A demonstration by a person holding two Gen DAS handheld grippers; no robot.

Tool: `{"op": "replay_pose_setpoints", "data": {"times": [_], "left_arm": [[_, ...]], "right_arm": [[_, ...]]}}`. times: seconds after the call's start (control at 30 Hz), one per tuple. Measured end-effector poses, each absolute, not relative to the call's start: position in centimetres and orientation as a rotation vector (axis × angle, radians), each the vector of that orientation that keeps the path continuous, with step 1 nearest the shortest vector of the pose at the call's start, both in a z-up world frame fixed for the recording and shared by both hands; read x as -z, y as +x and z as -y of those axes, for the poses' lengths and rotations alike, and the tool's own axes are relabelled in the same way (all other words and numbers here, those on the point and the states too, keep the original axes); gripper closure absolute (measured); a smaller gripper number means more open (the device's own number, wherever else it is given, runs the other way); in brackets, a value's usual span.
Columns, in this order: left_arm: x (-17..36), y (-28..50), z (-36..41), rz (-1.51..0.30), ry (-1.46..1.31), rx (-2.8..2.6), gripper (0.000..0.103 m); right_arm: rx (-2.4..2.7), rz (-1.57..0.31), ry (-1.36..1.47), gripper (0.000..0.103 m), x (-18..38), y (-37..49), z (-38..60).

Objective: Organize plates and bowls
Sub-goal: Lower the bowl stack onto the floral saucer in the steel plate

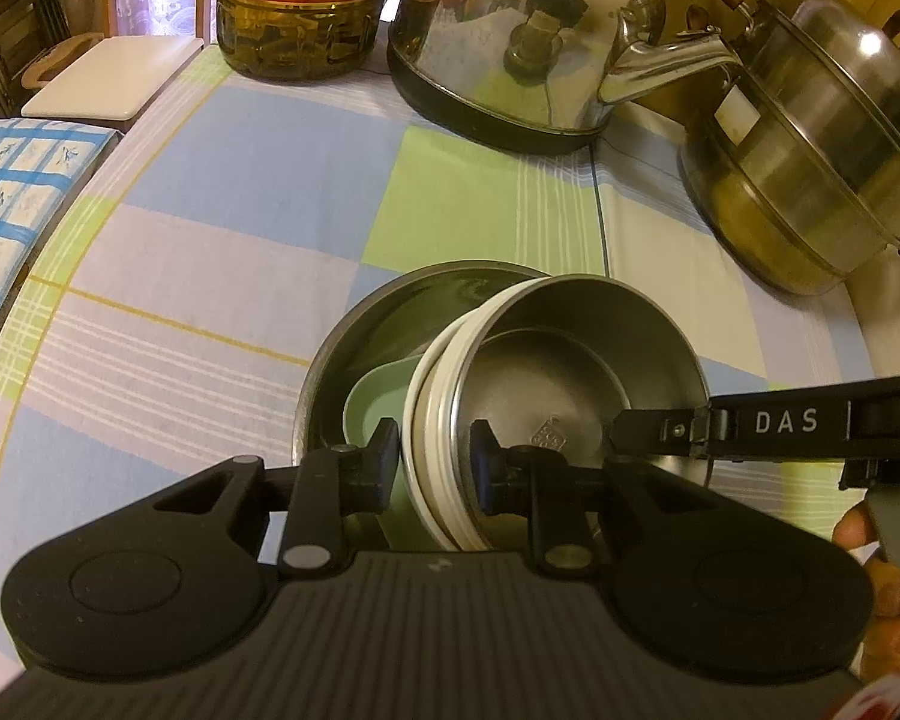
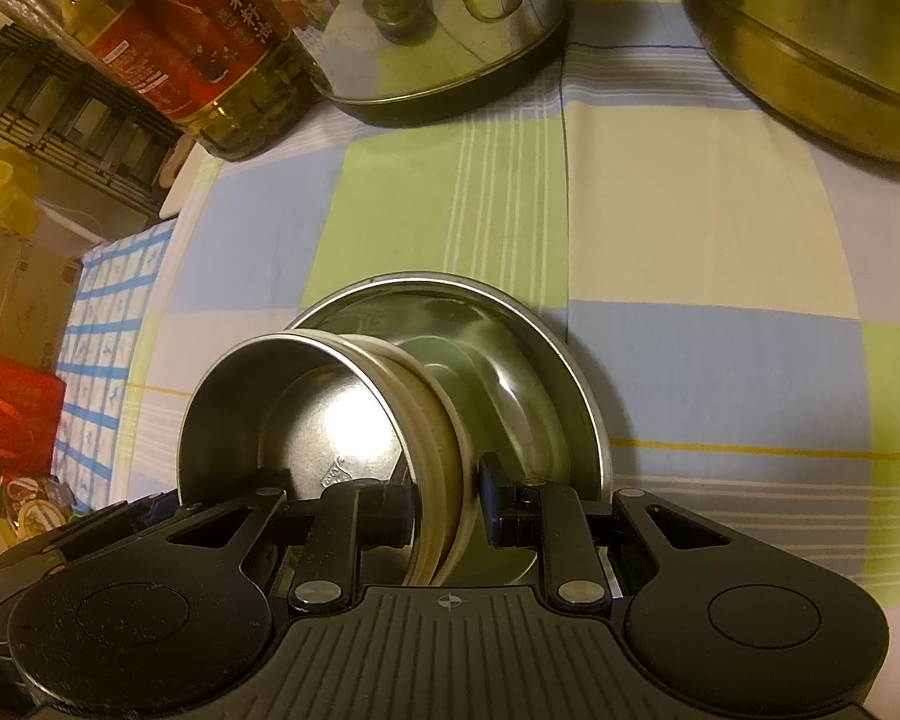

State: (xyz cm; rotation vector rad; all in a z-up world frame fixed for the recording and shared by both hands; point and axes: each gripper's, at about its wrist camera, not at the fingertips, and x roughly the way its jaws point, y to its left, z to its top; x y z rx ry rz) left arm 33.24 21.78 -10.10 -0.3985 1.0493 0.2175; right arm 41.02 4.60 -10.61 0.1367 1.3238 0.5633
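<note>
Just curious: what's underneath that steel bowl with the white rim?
The white-rimmed steel bowl sits tilted in a wide round steel plate, with something pale green partly showing beneath; the rest is hidden.

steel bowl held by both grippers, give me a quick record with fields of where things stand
held: steel bowl, white outside, tilted
left gripper: jaws clamp the bowl's near rim
right gripper: jaws clamp the opposite rim
under it: steel plate with a green dish inside
surface: checked tablecloth
behind: kettle, lidded pot, oil bottle
</note>
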Motion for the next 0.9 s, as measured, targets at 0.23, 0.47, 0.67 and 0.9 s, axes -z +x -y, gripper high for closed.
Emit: {"op": "replay_pose_setpoints", "data": {"times": [0.23, 0.47, 0.67, 0.9], "left_arm": [[9.4, 32.4, -21.7, -1.034, -0.405, -0.202, 0.076], [8.2, 31.3, -21.6, -1.0, -0.431, -0.179, 0.077], [8.0, 30.6, -21.2, -0.997, -0.425, -0.167, 0.081], [8.0, 30.5, -21.6, -1.011, -0.432, -0.167, 0.089]], "right_arm": [[-0.593, -1.286, 0.166, 0.082, 9.9, 40.6, -3.7], [-0.645, -1.23, 0.237, 0.082, 8.9, 39.4, -2.1], [-0.647, -1.228, 0.278, 0.082, 9.2, 38.6, -1.3], [-0.614, -1.263, 0.369, 0.092, 9.6, 38.8, -0.7]]}}
